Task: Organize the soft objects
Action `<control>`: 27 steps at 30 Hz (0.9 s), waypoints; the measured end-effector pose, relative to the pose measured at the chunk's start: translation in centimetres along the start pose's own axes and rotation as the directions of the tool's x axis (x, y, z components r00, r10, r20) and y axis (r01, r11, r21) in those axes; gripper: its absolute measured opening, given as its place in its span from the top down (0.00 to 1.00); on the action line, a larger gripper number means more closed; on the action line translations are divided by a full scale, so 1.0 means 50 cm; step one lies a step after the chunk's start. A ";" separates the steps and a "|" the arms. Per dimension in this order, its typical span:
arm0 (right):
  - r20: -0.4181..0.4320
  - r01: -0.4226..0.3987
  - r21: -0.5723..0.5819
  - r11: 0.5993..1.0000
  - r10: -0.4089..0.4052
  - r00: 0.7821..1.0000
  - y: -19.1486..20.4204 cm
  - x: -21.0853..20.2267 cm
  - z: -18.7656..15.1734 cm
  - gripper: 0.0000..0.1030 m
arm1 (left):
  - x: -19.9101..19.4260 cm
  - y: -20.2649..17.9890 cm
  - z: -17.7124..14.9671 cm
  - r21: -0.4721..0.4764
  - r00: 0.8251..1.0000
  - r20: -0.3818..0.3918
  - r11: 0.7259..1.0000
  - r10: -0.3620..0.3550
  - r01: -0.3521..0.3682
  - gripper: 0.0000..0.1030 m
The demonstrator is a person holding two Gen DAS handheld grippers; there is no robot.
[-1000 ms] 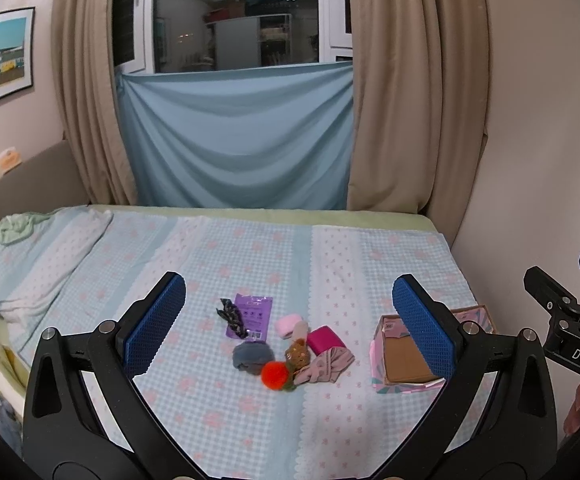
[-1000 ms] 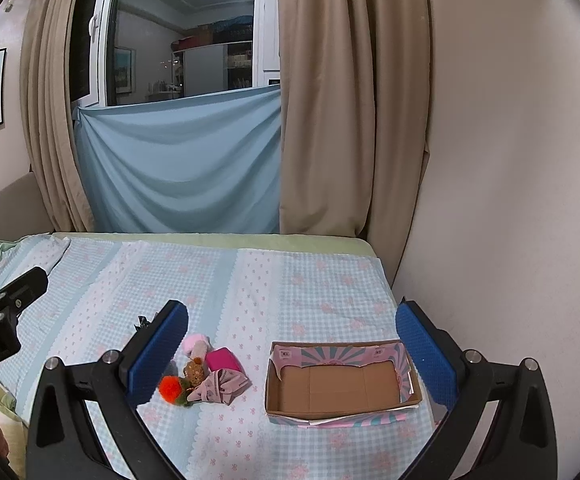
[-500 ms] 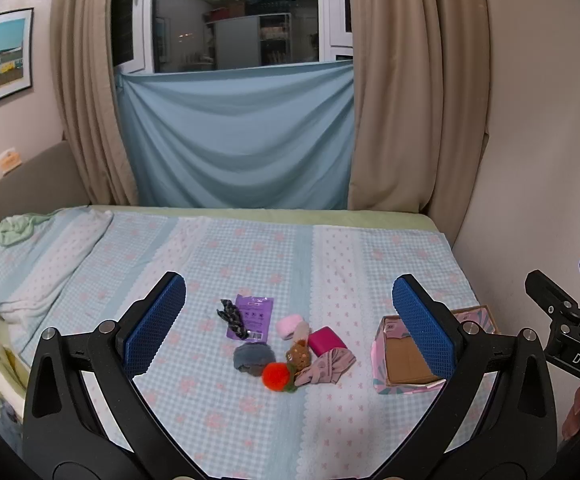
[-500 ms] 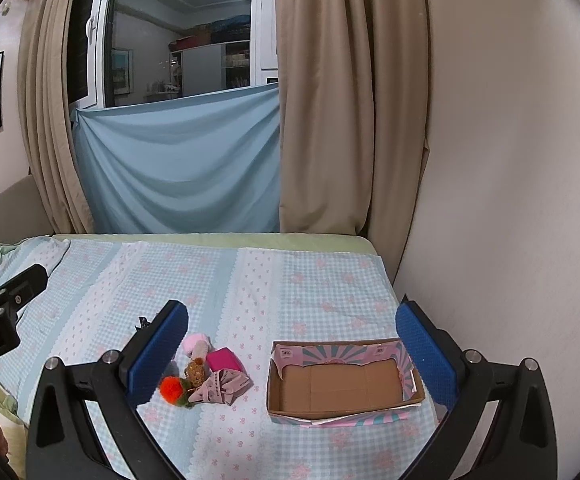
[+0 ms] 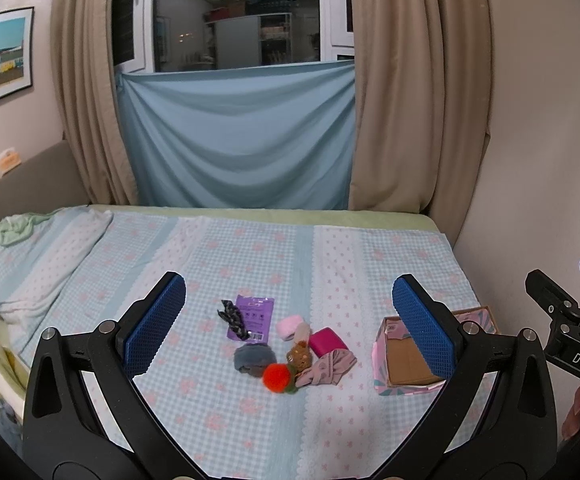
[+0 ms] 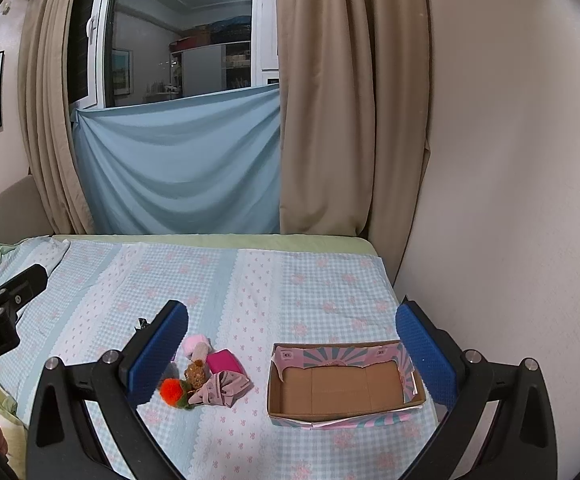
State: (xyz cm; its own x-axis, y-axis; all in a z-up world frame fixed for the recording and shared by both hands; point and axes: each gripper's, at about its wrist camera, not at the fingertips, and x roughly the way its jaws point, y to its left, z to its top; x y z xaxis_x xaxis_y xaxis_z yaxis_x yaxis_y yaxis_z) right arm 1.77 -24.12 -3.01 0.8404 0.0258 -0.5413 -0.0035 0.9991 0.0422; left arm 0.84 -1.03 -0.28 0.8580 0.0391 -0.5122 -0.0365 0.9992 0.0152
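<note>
A cluster of small soft things lies on the bed: an orange pompom [image 5: 276,376], a grey pouf [image 5: 252,357], a brown plush [image 5: 299,356], a magenta block [image 5: 326,340], a pink roll [image 5: 289,326], a folded pink cloth [image 5: 327,368], a purple packet [image 5: 251,317] and a dark braid [image 5: 234,318]. An open cardboard box [image 6: 342,384] stands empty to their right. My left gripper [image 5: 290,328] is open above the cluster. My right gripper [image 6: 290,352] is open, above the gap between the cluster [image 6: 206,380] and the box.
The bed wears a checked blue sheet [image 5: 290,256] with a pillow [image 5: 30,264] at the left. A wall [image 6: 510,200] runs close along the bed's right side. Curtains and a blue drape [image 5: 234,140] hang at the far end.
Both views have barely shifted. Nothing on the bed has moved and both grippers stay open.
</note>
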 end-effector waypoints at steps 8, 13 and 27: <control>-0.002 0.001 0.002 1.000 -0.001 1.000 0.000 0.001 0.002 0.00 | 0.002 0.000 0.002 0.000 1.000 -0.001 1.000 -0.002 0.002 0.00; -0.005 0.003 0.003 1.000 -0.003 1.000 -0.001 0.003 0.003 0.00 | 0.002 0.000 0.003 0.000 1.000 -0.001 1.000 -0.001 0.001 0.00; -0.002 0.004 0.005 1.000 -0.004 1.000 -0.004 0.010 0.008 0.00 | 0.004 0.000 0.007 -0.003 1.000 -0.002 1.000 0.000 0.000 0.00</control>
State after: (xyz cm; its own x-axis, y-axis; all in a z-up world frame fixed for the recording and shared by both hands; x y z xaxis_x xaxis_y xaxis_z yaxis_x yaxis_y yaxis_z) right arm 2.38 -24.34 -2.96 0.8395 0.0217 -0.5429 0.0030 0.9990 0.0445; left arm 1.22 -1.00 -0.08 0.8570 0.0393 -0.5138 -0.0379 0.9992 0.0131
